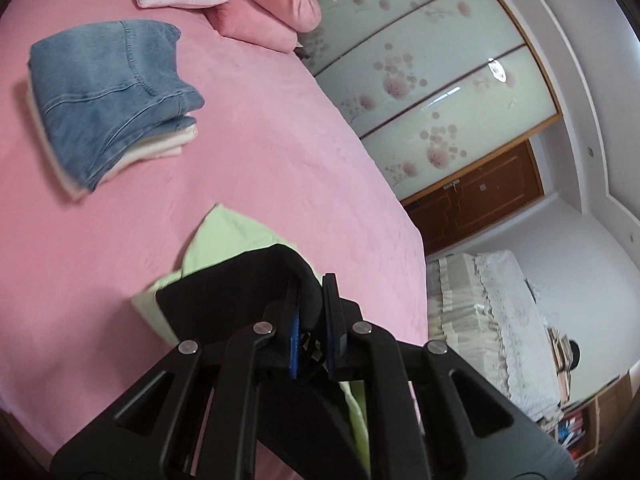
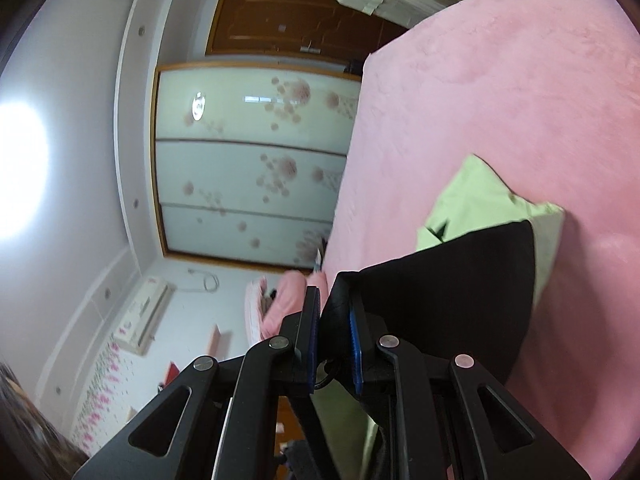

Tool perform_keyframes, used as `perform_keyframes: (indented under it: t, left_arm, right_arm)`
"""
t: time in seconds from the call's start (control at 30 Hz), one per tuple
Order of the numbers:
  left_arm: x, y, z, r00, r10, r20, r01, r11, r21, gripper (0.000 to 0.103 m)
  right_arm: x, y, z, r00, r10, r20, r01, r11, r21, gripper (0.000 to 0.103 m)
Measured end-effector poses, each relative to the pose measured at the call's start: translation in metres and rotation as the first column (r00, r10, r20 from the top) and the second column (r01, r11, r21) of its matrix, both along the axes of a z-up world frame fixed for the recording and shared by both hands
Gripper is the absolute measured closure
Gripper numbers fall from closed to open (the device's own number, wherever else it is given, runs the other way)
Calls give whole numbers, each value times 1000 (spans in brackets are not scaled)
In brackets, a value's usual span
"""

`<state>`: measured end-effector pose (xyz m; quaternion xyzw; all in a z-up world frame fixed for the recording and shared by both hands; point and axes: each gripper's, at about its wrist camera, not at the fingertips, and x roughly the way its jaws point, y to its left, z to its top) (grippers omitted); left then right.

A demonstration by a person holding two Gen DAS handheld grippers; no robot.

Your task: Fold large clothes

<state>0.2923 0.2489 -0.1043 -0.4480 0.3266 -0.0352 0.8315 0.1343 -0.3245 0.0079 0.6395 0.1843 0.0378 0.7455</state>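
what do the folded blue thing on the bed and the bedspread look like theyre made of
Folded blue garment: looks like denim, faded wash with raised double-stitched seams. Pink bedspread: seems a soft, matte plush or fleece, going by its faintly mottled nap; exact fibre can't be told.

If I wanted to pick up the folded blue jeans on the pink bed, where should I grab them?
Probably the thick folded edge of the blue jeans, the end facing the bare pink bed. The layers stack there and overhang the cream clothes beneath, so fingers could slide in sideways from that open side and pinch every layer together.
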Motion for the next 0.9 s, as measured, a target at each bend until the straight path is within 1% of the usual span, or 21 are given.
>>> perform_keyframes:
  t: [0.03,0.1,0.17,0.2,0.3,0.43,0.53,0.6,0.63,0.7,0.77,0.83,0.9]
  left_arm:
    - [15,5,2,1000,5,-13,-5,1000,-1,97]
    - [37,12,2,1000,7,-25,-7,1000,4,97]
    - [63,20,2,999,6,-40,-4,1000,28,97]
    - [76,23,2,999,0,-43,2,999,40,97]
    - [112,30,-8,998,-15,-68,20,998,61,97]
    - [158,30,-26,994,-43,-104,54,993,102,97]
    - [187,26,-43,993,-54,-101,66,991,114,97]
    - [208,21,-55,993,-70,-100,84,986,141,97]
    - [222,17,-61,991,-83,-106,100,981,168,97]
    - [244,8,-72,987,-106,-123,130,969,208,97]
    - [267,-2,-85,982,-126,-144,159,954,256,97]
    - [287,-10,-99,976,-148,-157,187,945,270,97]
    - [307,-22,-114,966,-169,-194,223,927,302,96]
  right_arm:
    - [11,-2,4,1000,-16,3,16,1000,5,90]
    - [29,-5,12,999,-38,-16,37,999,-19,90]
    - [50,-7,22,997,-59,-41,56,996,-67,90]
    - [53,-9,26,997,-63,-42,60,995,-76,90]
    - [75,-14,35,995,-95,-33,91,990,-108,90]
    - [107,-27,36,988,-138,-63,128,981,-148,90]
    - [137,-35,29,984,-158,-85,140,973,-181,90]
    - [156,-39,25,980,-164,-109,137,966,-217,90]
    - [170,-41,23,978,-163,-130,127,960,-248,90]
    - [196,-42,15,974,-153,-169,93,944,-318,90]
    - [231,-39,4,968,-130,-214,37,920,-390,90]
    - [256,-36,-9,964,-119,-238,2,897,-443,90]
    - [282,-33,-26,954,-120,-274,-34,867,-498,90]
